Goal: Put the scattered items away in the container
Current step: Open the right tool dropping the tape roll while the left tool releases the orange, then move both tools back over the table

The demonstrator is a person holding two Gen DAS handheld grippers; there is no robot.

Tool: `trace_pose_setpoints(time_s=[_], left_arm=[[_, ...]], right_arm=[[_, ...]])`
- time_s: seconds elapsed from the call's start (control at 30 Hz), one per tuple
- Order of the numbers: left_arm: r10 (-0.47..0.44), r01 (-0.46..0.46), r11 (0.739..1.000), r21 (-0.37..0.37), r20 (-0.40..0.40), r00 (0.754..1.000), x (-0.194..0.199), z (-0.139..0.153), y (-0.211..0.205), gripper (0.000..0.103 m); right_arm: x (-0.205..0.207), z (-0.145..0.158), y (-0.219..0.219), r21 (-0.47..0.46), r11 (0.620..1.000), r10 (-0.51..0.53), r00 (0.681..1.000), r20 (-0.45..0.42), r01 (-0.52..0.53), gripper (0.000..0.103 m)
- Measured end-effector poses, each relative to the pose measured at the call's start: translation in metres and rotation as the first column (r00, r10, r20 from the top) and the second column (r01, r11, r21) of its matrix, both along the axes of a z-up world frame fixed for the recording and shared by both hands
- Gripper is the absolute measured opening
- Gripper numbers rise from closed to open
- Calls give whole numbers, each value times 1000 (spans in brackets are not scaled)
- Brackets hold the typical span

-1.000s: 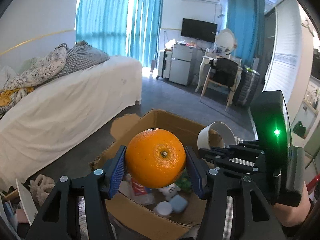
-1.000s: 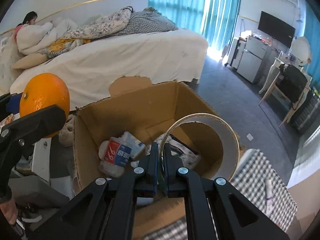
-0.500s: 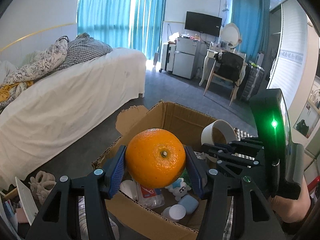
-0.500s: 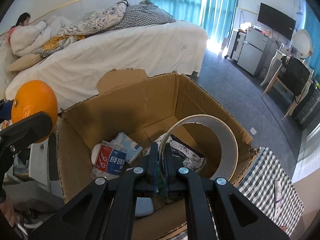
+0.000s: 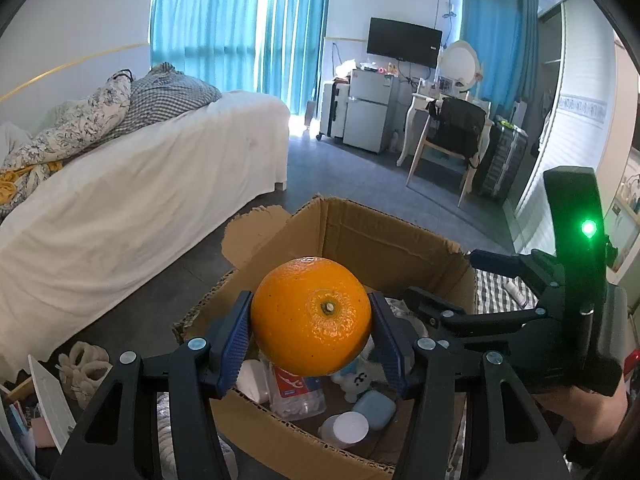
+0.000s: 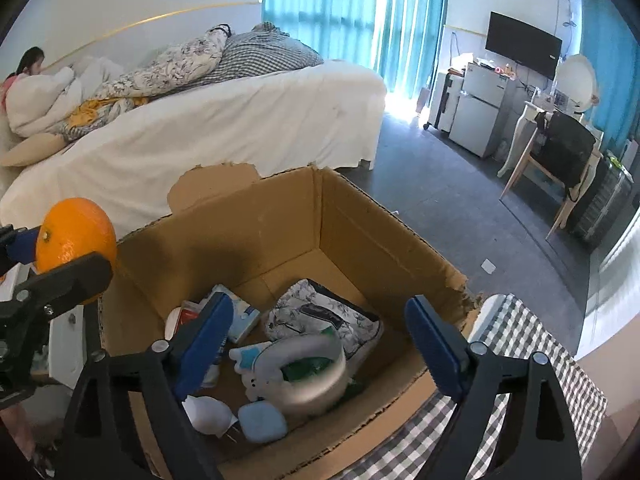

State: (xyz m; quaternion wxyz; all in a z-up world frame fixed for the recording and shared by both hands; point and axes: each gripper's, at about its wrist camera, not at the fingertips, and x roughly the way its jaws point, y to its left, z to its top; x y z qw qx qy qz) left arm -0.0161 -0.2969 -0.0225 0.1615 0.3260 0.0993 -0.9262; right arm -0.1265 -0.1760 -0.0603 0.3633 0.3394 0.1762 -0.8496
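Right hand-held gripper (image 6: 320, 340) is opening wide over the cardboard box (image 6: 360, 236), nothing between its pads, and the tape roll (image 6: 308, 376) lies blurred among the clutter inside. Left hand-held gripper (image 5: 312, 332) clamps the orange (image 5: 311, 315) above the box's near edge, apparently poised to drop it in.

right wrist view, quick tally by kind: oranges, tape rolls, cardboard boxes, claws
orange: 1
tape roll: 1
cardboard box: 1
claw: 2 (left claw shut on the orange; right claw opening, nothing between its pads)
total: 5
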Motion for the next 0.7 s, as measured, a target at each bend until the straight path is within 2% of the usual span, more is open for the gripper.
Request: trace_pose_setpoints(time_s=[0.5,0.7], left_arm=[[-24,22,999,28,85,996,-33,-35,8,58],[-42,44,999,-31,51,998,-39,-25,23,61]], right_arm=[[-12,6,49,-9,996,-93,996,-16,93,89],[-19,8,70,-25,992,-127,992,-11,127,89]])
